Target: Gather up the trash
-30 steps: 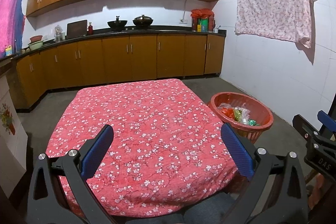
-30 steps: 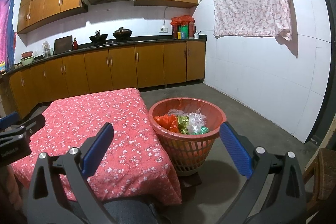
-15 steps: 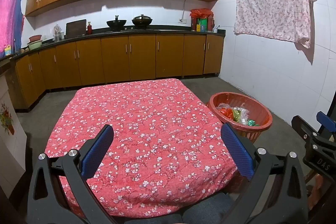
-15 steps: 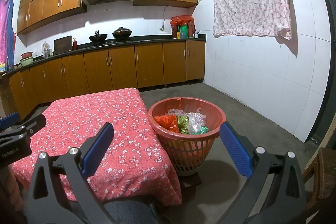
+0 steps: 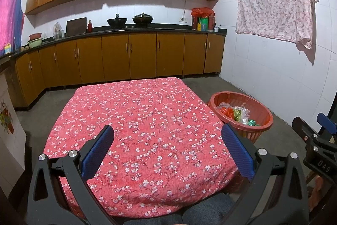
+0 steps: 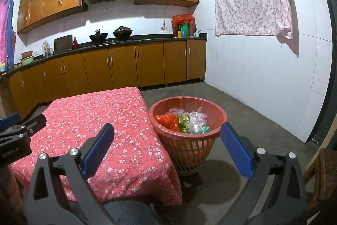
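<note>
Nearest in each wrist view are the tools themselves: the left gripper and the right gripper both have their blue pads spread wide with nothing between them, held back above the near edge of the table. Under the left one lies the red floral tablecloth, and no wrapper or scrap shows anywhere on it. Just beside the table's right edge, on the floor, stands the red plastic basket, raised on a small dark block. The trash is inside it: orange plastic, a gold and green foil wrapper, crumpled clear film. Farther back run the wooden cabinets and the counter with two woks. Judging by this, the collecting step looks finished or nearly so; the next move calls for a check of the floor and table for leftovers, since none is visible here
</note>
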A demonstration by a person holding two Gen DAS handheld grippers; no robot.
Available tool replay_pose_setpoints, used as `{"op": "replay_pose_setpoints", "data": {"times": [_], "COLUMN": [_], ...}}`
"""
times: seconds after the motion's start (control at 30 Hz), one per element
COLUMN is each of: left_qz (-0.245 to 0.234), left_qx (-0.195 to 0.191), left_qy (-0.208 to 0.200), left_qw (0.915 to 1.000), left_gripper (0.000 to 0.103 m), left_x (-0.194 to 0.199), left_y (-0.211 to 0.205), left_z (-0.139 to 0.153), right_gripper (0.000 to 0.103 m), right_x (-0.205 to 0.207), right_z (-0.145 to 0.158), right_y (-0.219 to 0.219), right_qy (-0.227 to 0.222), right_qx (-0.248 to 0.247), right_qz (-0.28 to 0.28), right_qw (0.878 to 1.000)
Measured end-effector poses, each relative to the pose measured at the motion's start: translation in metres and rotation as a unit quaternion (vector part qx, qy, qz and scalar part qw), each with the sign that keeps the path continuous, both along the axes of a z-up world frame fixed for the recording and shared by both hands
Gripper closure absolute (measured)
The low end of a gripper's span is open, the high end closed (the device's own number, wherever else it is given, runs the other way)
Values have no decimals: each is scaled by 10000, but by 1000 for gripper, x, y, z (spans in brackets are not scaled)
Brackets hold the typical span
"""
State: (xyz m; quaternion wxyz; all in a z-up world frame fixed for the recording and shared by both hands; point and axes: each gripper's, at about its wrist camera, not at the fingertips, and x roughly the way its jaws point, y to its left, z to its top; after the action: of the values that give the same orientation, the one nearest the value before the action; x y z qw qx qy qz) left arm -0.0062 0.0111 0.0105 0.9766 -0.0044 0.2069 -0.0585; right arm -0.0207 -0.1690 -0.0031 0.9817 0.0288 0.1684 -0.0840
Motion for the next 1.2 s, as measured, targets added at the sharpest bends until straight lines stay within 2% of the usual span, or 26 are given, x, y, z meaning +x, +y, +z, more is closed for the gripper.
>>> {"op": "replay_pose_setpoints", "data": {"times": [1.2], "left_qz": [20], "left_qx": [-8], "left_qy": [29], "left_qw": [10000], "left_gripper": [2], "left_x": [-1], "left_y": [-2], "left_z": [-2], "right_gripper": [4], "right_x": [-2], "right_z": [0], "right_y": [-1], "right_qy": [20], "right_qx": [12], "right_qz": [4], "right_qw": [10000]}}
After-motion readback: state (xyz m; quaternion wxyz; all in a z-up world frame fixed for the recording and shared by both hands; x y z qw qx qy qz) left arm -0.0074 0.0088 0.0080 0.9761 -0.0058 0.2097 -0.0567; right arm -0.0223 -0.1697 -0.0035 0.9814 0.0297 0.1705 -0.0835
